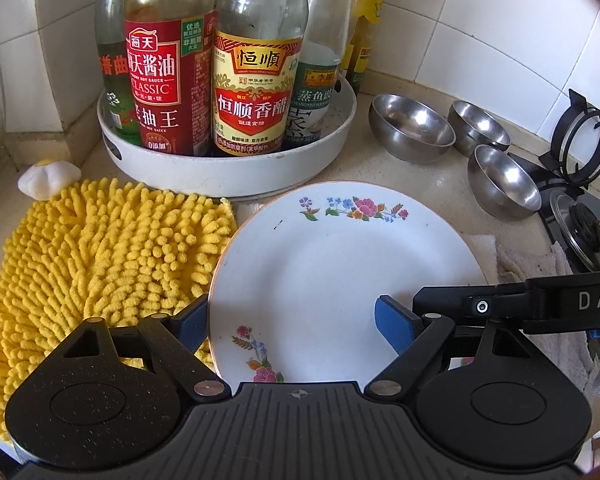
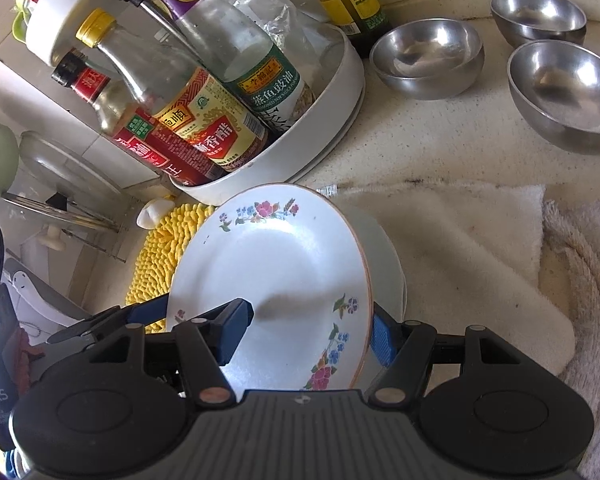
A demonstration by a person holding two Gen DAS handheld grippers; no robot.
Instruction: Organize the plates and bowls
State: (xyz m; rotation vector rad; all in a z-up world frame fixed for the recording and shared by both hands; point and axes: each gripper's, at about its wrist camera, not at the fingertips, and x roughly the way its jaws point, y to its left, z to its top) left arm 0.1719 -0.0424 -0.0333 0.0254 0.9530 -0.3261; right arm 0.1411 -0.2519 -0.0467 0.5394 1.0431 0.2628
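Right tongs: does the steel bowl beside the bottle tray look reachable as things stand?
Probably yes. The right tongs stand open astride the rim of the floral plate, apparently gripping nothing, and only bare counter lies between that plate and the steel bowl.

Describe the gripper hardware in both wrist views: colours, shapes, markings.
Both grippers look the same: left gripper, right gripper. Each has a black ribbed body, two round black housings, black linkage bars with silver pivot pins, and fingers faced with blue textured pads. White "DAS" lettering marks the black arm. No cables or sleeves visible.
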